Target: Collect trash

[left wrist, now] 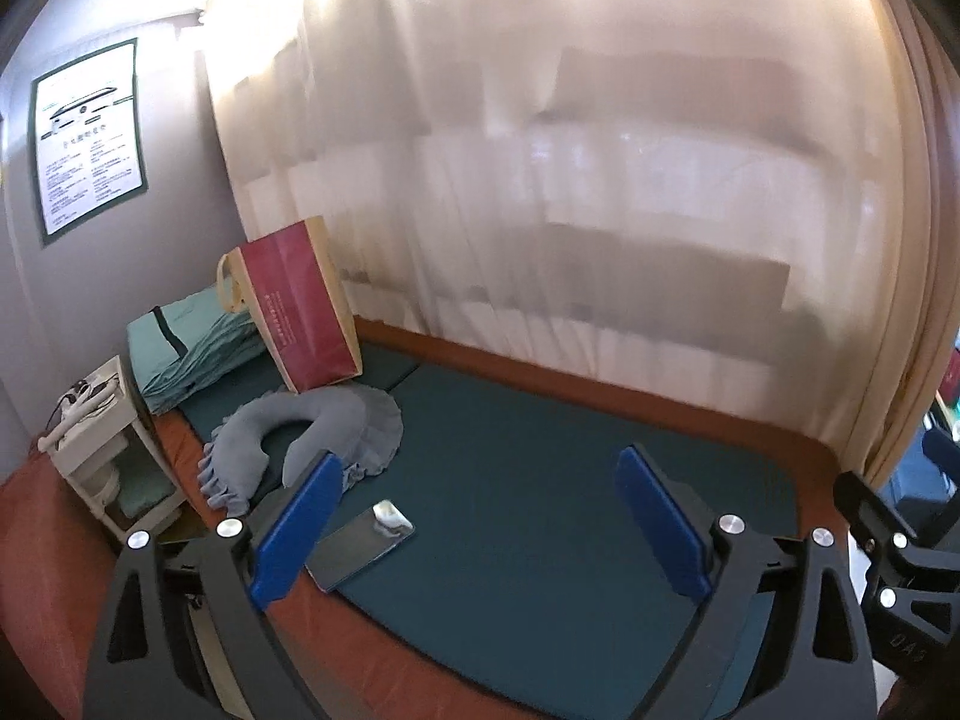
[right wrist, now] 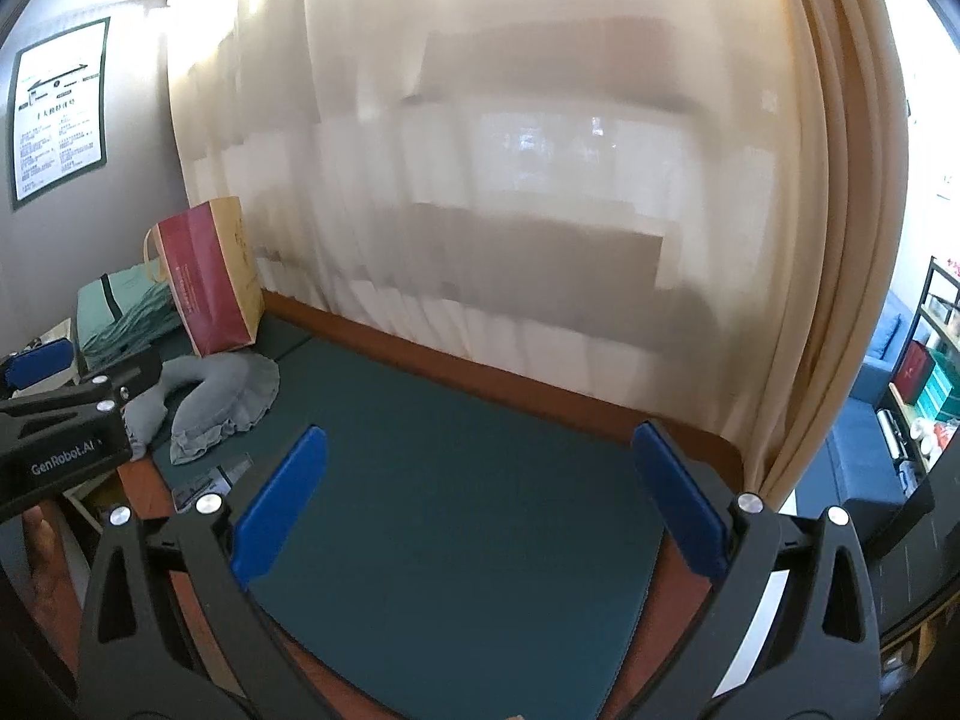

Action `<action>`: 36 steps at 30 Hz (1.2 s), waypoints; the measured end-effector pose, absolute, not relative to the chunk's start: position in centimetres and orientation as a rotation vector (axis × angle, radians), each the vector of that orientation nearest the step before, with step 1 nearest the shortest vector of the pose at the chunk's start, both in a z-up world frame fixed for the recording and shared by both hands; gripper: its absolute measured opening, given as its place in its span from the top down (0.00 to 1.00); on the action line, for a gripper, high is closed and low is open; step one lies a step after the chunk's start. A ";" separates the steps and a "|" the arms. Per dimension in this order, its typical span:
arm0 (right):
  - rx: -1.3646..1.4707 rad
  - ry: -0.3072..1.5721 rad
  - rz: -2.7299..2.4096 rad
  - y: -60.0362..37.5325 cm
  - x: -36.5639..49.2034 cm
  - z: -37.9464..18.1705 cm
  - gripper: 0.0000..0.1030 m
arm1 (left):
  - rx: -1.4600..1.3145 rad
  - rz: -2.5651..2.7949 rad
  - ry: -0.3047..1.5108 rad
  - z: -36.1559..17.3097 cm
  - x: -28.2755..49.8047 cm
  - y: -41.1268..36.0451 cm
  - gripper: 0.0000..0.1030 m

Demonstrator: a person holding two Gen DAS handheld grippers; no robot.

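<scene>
My left gripper (left wrist: 480, 531) is open and empty above the green mat (left wrist: 540, 480) of a raised platform. A dark phone (left wrist: 360, 546) with a small white crumpled scrap (left wrist: 389, 516) on its far end lies on the mat by the left finger. My right gripper (right wrist: 480, 510) is open and empty over the same mat (right wrist: 450, 510). A red and tan paper bag (left wrist: 306, 306) stands at the far left against the curtain; it also shows in the right wrist view (right wrist: 207, 282). The left gripper's body (right wrist: 66, 420) shows at the left edge of the right wrist view.
A grey neck pillow (left wrist: 306, 438) lies on the mat near the bag. Folded green bedding (left wrist: 192, 348) sits behind it. A small white cart (left wrist: 102, 438) stands left of the platform. A sheer curtain (left wrist: 570, 180) closes the far side. Shelves (right wrist: 918, 396) stand at right.
</scene>
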State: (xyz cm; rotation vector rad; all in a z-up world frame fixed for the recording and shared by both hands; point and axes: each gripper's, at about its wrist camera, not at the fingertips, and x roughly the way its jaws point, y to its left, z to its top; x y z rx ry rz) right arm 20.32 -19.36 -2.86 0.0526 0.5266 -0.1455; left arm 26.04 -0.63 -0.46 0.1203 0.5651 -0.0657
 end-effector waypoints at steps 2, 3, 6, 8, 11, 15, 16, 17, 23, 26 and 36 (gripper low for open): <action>0.055 0.531 -0.144 -19.3 20.4 -2.9 0.03 | 0.138 -0.045 0.597 -0.8 26.5 -0.7 0.11; 0.056 0.533 -0.142 -19.3 20.4 -2.9 0.03 | 0.152 -0.039 0.612 -1.0 26.7 -0.8 0.11; 0.053 0.535 -0.137 -19.3 20.4 -2.9 0.03 | 0.162 -0.074 0.636 -1.5 26.8 -0.9 0.11; 0.053 0.539 -0.136 -19.3 20.4 -3.0 0.03 | 0.168 -0.079 0.636 -1.6 26.8 -1.0 0.11; 0.060 0.546 -0.132 -19.4 20.2 -3.1 0.03 | 0.166 -0.095 0.639 -1.7 26.8 -1.0 0.11; 0.070 0.563 -0.128 -19.5 20.3 -3.2 0.03 | 0.162 -0.123 0.648 -2.1 26.9 -1.3 0.11; 0.075 0.568 -0.127 -19.5 20.4 -3.3 0.03 | 0.164 -0.125 0.647 -2.1 26.9 -1.4 0.11; 0.080 0.575 -0.127 -19.5 20.4 -3.4 0.03 | 0.169 -0.132 0.652 -2.3 26.9 -1.6 0.16; 0.087 0.583 -0.128 -19.4 20.5 -3.5 0.03 | 0.159 -0.241 0.775 -4.0 27.4 -2.1 0.99; 0.094 0.588 -0.129 -19.4 20.5 -3.5 0.03 | 0.160 -0.251 0.776 -4.2 27.2 -2.2 1.00; 0.086 0.578 -0.127 -18.9 20.2 -3.2 0.03 | 0.217 -0.206 0.679 -2.9 26.2 -3.1 0.39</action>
